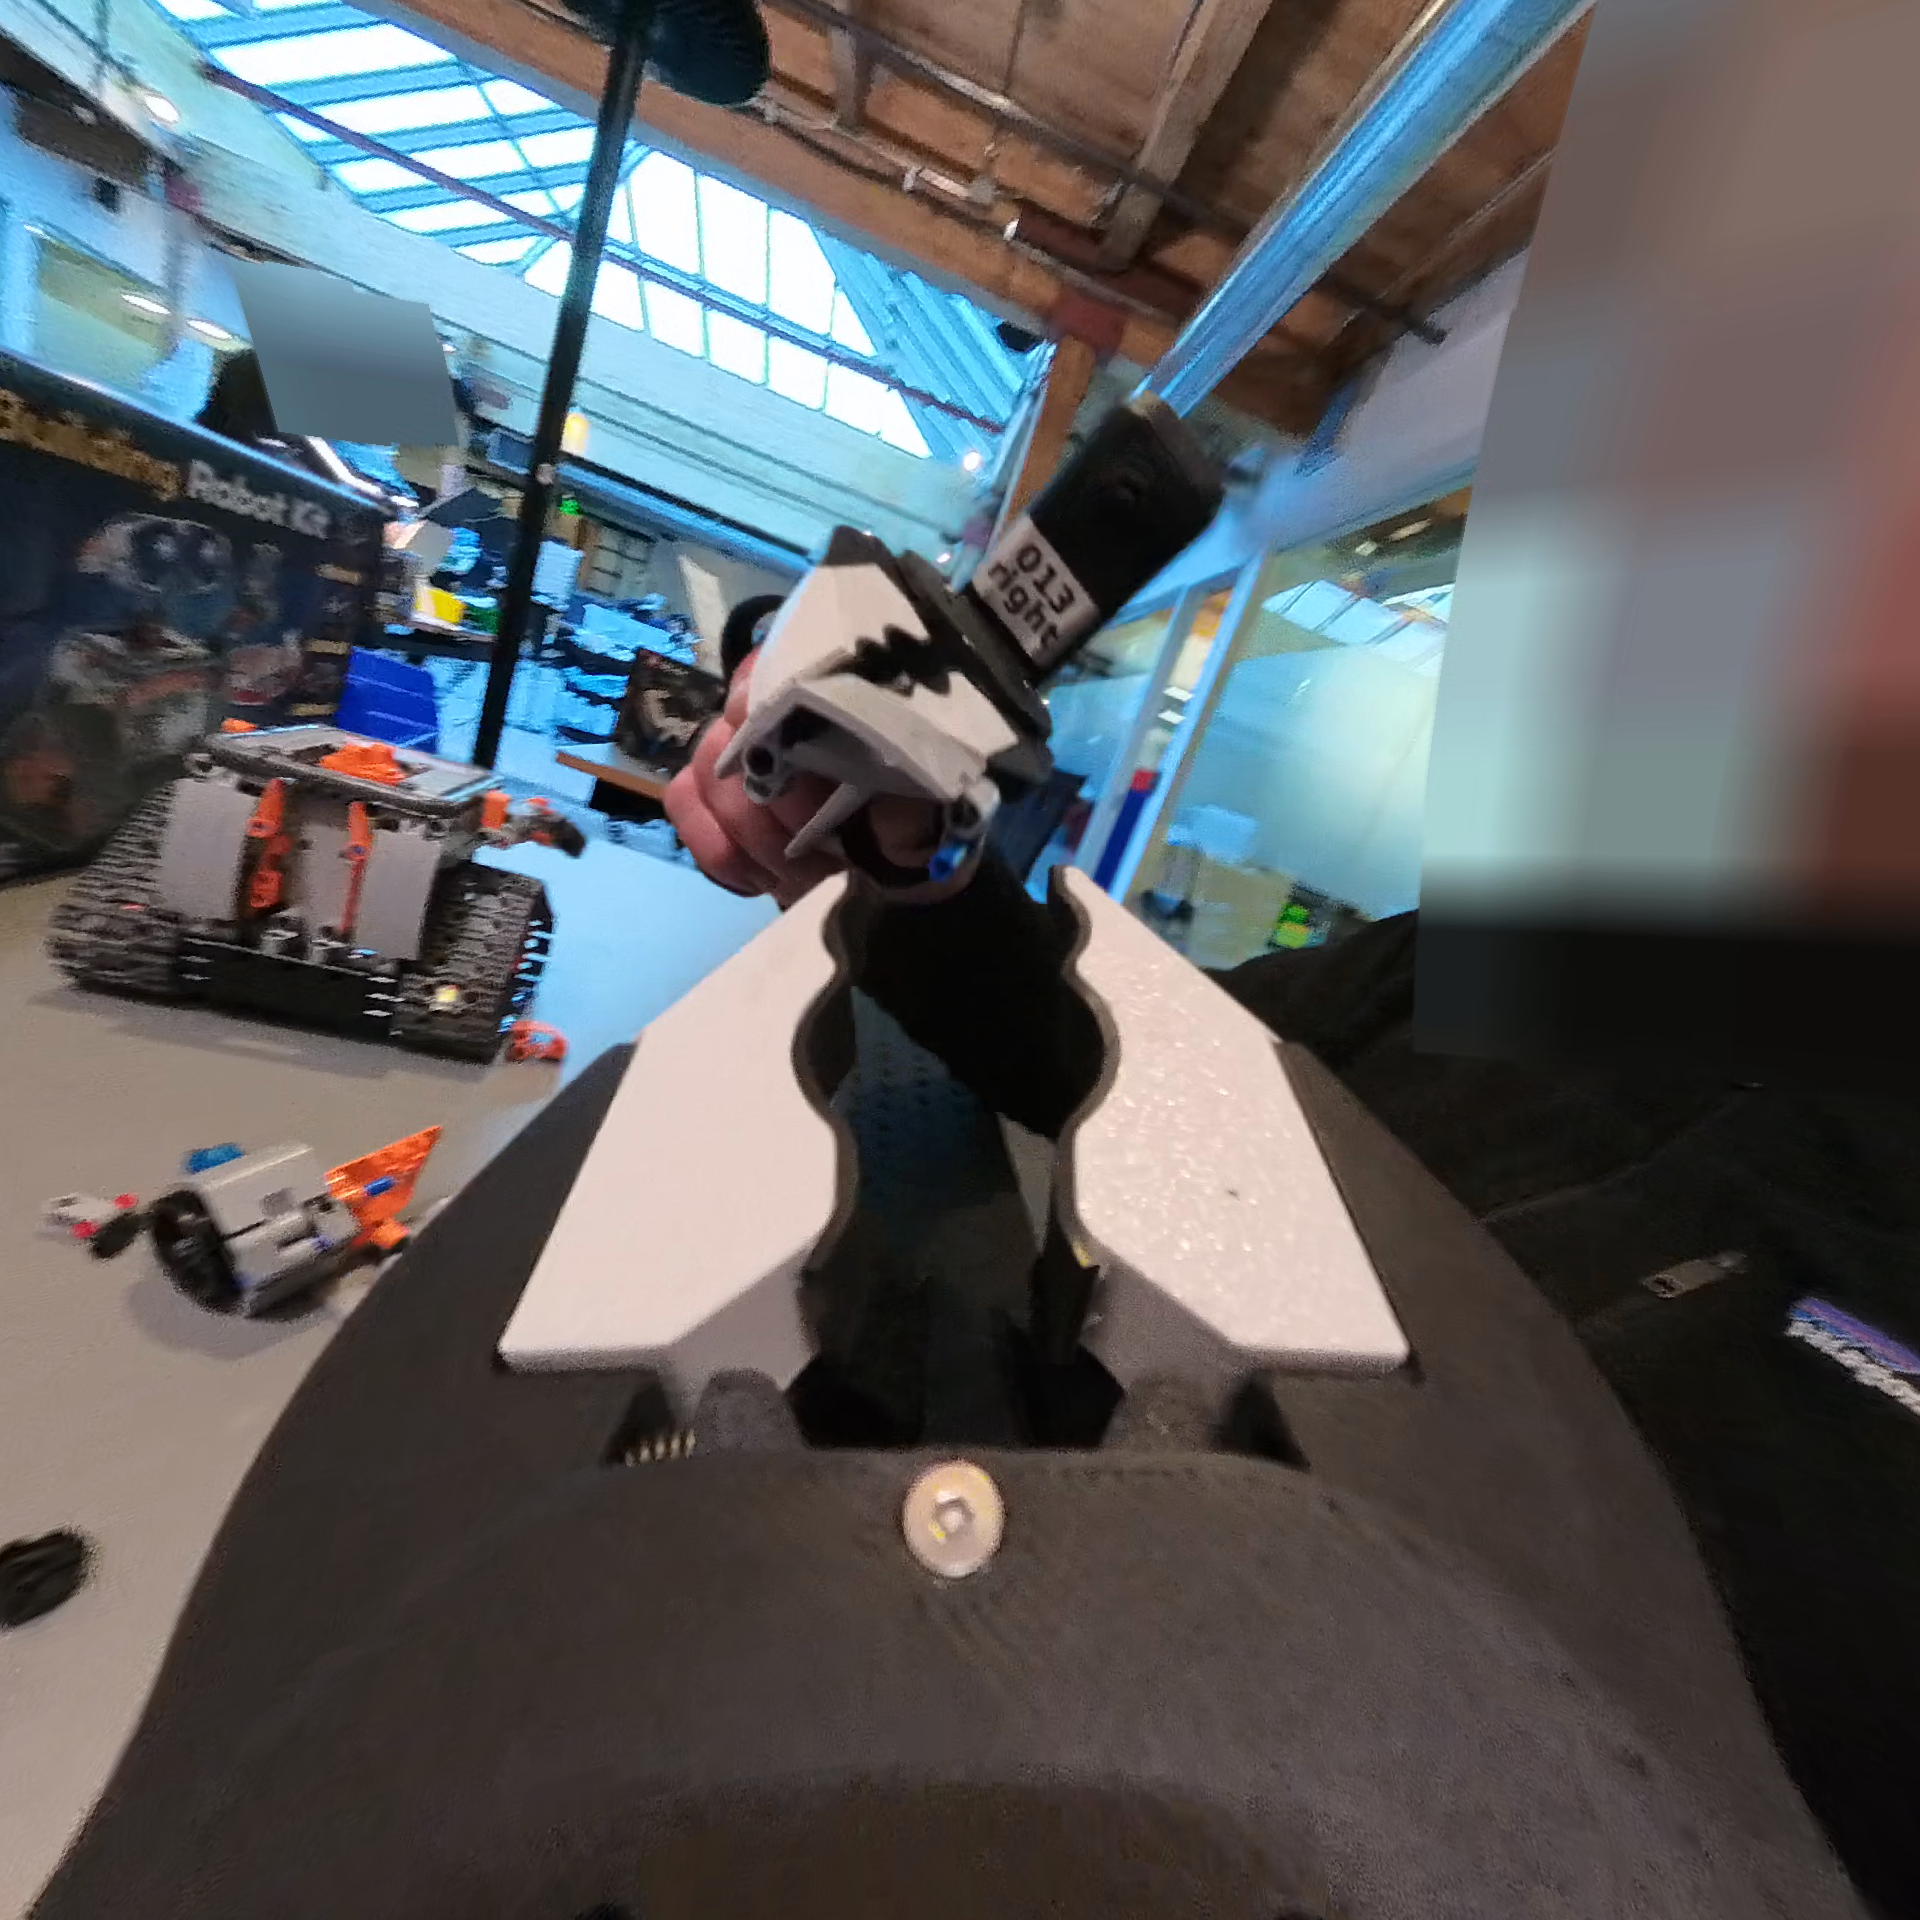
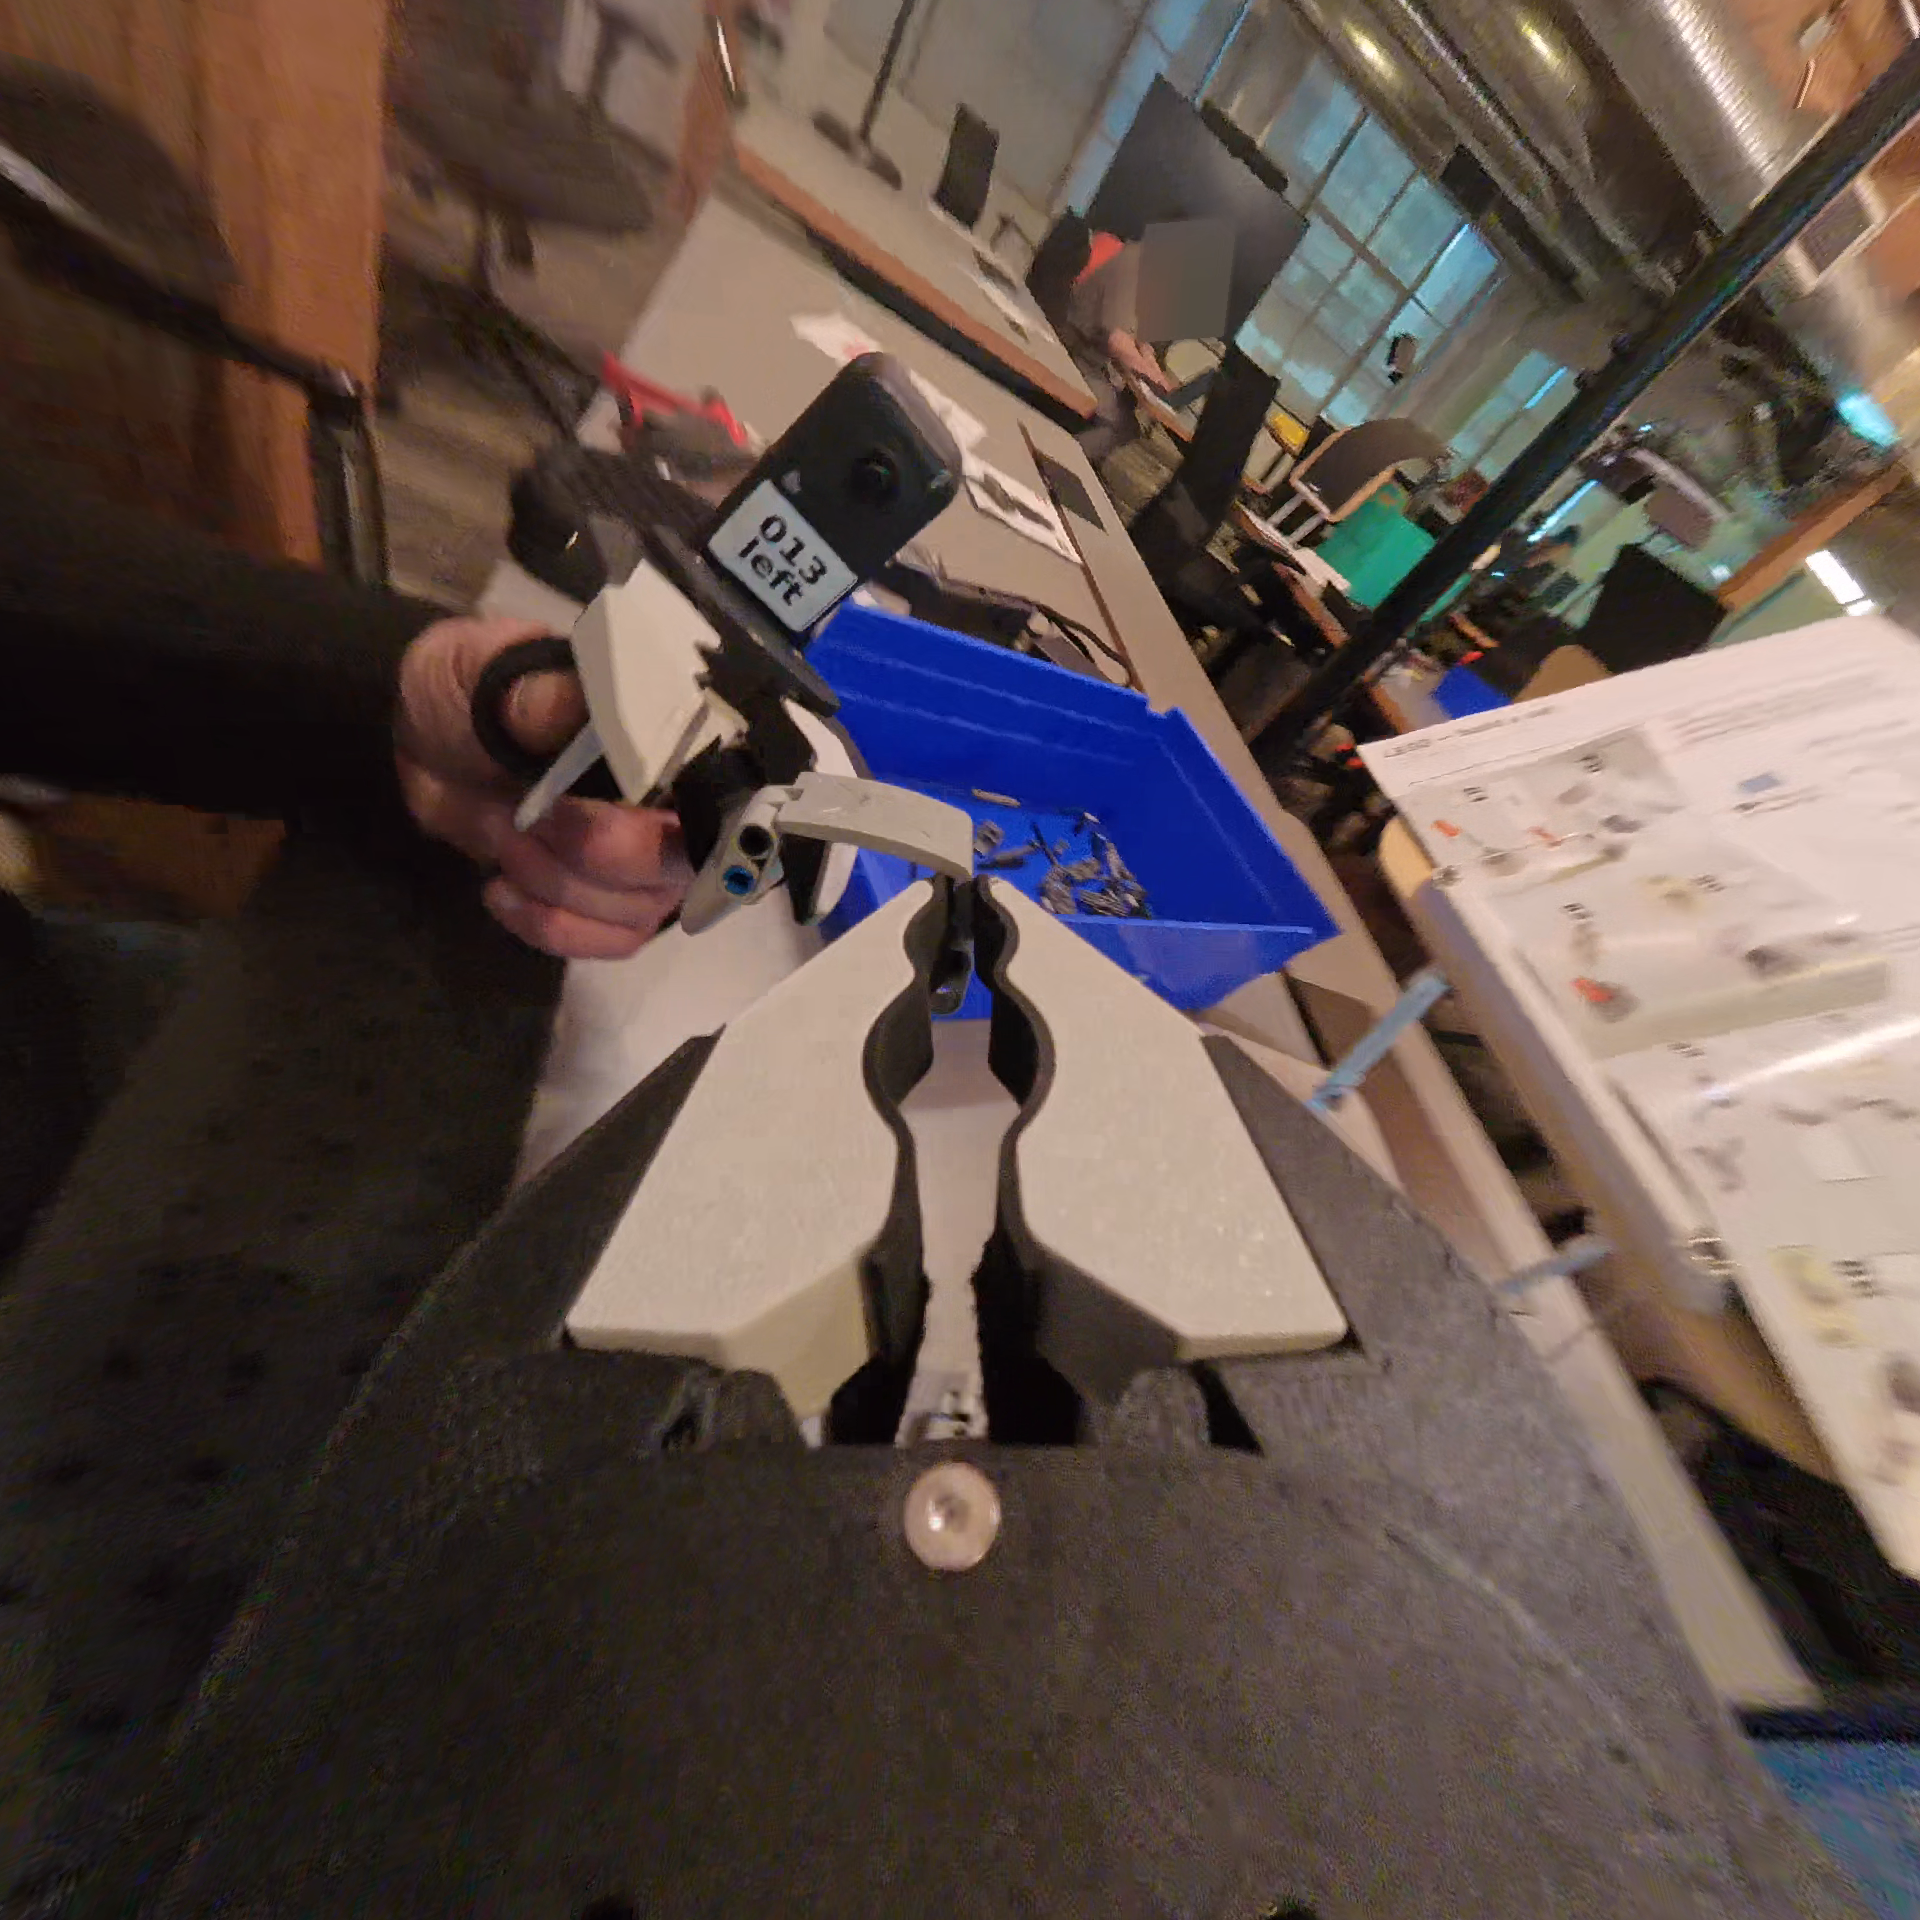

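Observation:
My left gripper (image 1: 951,894) is shut on the black part of a grey curved brick panel (image 1: 873,743) that carries a blue pin (image 1: 943,862). It holds the panel in the air. In the right wrist view the left gripper (image 2: 748,810) holds the same panel (image 2: 883,821) just beyond my right gripper (image 2: 956,894). My right gripper is shut on a small black piece (image 2: 951,961), whose tip is close under the panel's end. The right gripper also shows in the left wrist view (image 1: 894,665), behind the panel. A hand (image 2: 540,831) holds each gripper.
A tracked brick robot (image 1: 301,883) in black, grey and orange stands on the grey table (image 1: 156,1434), with a small grey and orange sub-assembly (image 1: 270,1216) nearer. A blue bin (image 2: 1039,727) with several small dark parts sits behind the grippers. A printed instruction sheet (image 2: 1714,883) lies to the right. The tips of one gripper are about 4 cm away from the tips of the other. Left tips and right tips are each some 30 cm from the tracked brick robot (image 1: 301,883).

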A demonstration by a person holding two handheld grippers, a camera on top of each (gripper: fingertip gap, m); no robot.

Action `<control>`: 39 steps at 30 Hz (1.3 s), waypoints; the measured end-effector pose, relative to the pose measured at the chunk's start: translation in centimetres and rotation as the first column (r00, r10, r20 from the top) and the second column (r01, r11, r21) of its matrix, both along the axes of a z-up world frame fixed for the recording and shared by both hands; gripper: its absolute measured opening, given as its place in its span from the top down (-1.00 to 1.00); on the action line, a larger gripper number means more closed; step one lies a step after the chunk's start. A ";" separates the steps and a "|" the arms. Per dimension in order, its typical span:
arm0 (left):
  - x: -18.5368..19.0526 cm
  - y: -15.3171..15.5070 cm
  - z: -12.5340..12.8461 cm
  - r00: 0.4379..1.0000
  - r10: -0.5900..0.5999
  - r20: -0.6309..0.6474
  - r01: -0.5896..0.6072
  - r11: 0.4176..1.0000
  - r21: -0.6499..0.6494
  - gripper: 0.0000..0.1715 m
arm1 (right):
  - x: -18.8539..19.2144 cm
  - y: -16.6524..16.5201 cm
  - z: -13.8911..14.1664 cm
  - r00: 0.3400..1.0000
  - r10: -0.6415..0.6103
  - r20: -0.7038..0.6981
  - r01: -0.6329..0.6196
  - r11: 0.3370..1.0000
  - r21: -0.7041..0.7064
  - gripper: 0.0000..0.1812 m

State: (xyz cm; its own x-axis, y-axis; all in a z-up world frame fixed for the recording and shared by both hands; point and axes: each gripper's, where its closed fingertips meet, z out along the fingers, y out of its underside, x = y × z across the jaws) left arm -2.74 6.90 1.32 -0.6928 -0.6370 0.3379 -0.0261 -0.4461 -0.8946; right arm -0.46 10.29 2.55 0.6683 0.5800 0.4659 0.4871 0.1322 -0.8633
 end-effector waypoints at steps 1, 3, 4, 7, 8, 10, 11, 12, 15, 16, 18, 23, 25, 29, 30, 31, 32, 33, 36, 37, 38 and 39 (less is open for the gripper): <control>0.1 0.0 -0.1 0.999 0.033 -0.006 -0.033 0.999 0.034 0.63 | 0.3 0.1 0.0 0.997 0.020 -0.072 -0.023 0.999 -0.041 1.00; 0.7 0.6 -0.6 0.986 0.168 -0.004 -0.166 0.974 0.152 0.63 | 1.3 0.5 0.0 0.977 0.018 -0.212 -0.044 0.992 -0.118 1.00; 1.1 1.3 -1.1 0.962 0.271 0.009 -0.265 0.932 0.248 0.61 | 1.9 1.0 -0.1 0.966 -0.005 -0.258 -0.032 0.990 -0.140 1.00; 2.0 3.6 -1.2 0.817 0.553 0.165 -0.550 0.658 0.515 0.53 | 3.6 2.3 -1.3 0.954 -0.113 -0.279 0.055 0.977 -0.208 1.00; 2.2 4.2 -1.1 0.758 0.612 0.226 -0.608 0.537 0.584 0.45 | 3.7 2.5 -1.7 0.953 -0.131 -0.272 0.070 0.972 -0.225 1.00; 2.7 4.3 -1.0 0.692 0.637 0.340 -0.646 0.337 0.685 0.42 | 3.6 2.8 -2.7 0.955 -0.157 -0.250 0.084 0.956 -0.280 1.00; 3.0 4.5 -1.1 0.659 0.647 0.383 -0.649 0.232 0.725 0.41 | 3.4 2.9 -3.1 0.956 -0.167 -0.241 0.092 0.951 -0.297 1.00; 3.4 4.4 -1.3 0.640 0.640 0.426 -0.639 0.135 0.757 0.41 | 3.3 3.1 -3.5 0.956 -0.179 -0.233 0.099 0.943 -0.318 1.00; 4.2 4.8 -2.0 0.576 0.600 0.555 -0.606 -0.142 0.782 0.60 | 3.0 3.4 -4.3 0.951 -0.201 -0.236 0.104 0.924 -0.369 1.00; 4.4 4.9 -2.3 0.571 0.587 0.574 -0.593 -0.188 0.783 0.67 | 2.9 3.4 -4.5 0.950 -0.211 -0.229 0.112 0.918 -0.381 1.00; 4.3 4.4 -1.9 0.547 0.555 0.626 -0.625 -0.227 0.747 0.84 | 2.8 3.5 -4.7 0.950 -0.220 -0.219 0.121 0.912 -0.393 1.00; 4.1 5.0 -1.8 0.533 0.593 0.603 -0.639 -0.186 0.747 0.85 | 2.9 3.6 -4.4 0.959 -0.232 -0.164 0.162 0.919 -0.359 1.00; 3.8 4.9 -1.3 0.533 0.594 0.602 -0.667 -0.143 0.731 0.85 | 2.6 3.6 -4.1 0.963 -0.223 -0.151 0.160 0.924 -0.347 1.00; 3.3 4.9 -0.8 0.566 0.611 0.553 -0.705 0.011 0.709 0.85 | 2.2 3.5 -3.4 0.967 -0.207 -0.146 0.149 0.932 -0.331 1.00; 3.3 5.1 -0.7 0.574 0.619 0.536 -0.710 0.050 0.703 0.85 | 2.1 3.5 -3.3 0.968 -0.203 -0.147 0.146 0.934 -0.327 0.99; 3.2 5.2 -0.7 0.585 0.621 0.522 -0.711 0.084 0.698 0.85 | 2.0 3.5 -3.4 0.971 -0.196 -0.140 0.141 0.934 -0.329 0.98; 3.1 5.4 -0.7 0.589 0.630 0.505 -0.716 0.118 0.688 0.85 | 2.0 3.4 -3.4 0.972 -0.187 -0.144 0.130 0.932 -0.337 0.96; 3.0 5.7 -0.6 0.589 0.644 0.488 -0.723 0.150 0.675 0.85 | 1.9 3.3 -3.3 0.970 -0.178 -0.168 0.110 0.931 -0.348 0.93; 2.6 6.4 -0.4 0.607 0.673 0.423 -0.730 0.261 0.632 0.85 | 2.2 3.1 -2.9 0.952 -0.159 -0.263 0.050 0.924 -0.380 0.83; 2.5 6.7 -0.3 0.617 0.682 0.393 -0.729 0.307 0.612 0.85 | 2.4 3.1 -2.8 0.944 -0.158 -0.289 0.035 0.921 -0.389 0.80; 2.4 7.0 -0.3 0.627 0.687 0.366 -0.724 0.342 0.598 0.86 | 2.5 2.9 -2.7 0.939 -0.152 -0.309 0.018 0.917 -0.398 0.78; 2.3 7.2 -0.1 0.634 0.691 0.347 -0.726 0.376 0.576 0.86 | 2.6 2.8 -2.7 0.937 -0.142 -0.318 0.004 0.918 -0.398 0.76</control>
State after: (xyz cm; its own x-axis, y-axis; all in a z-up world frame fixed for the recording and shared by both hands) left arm -0.41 14.06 1.17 0.1134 -0.9272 -0.3571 0.0675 0.3658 -0.9282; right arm 2.14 13.10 -0.12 0.7911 0.6102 -0.0424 0.1561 -0.2685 -0.9505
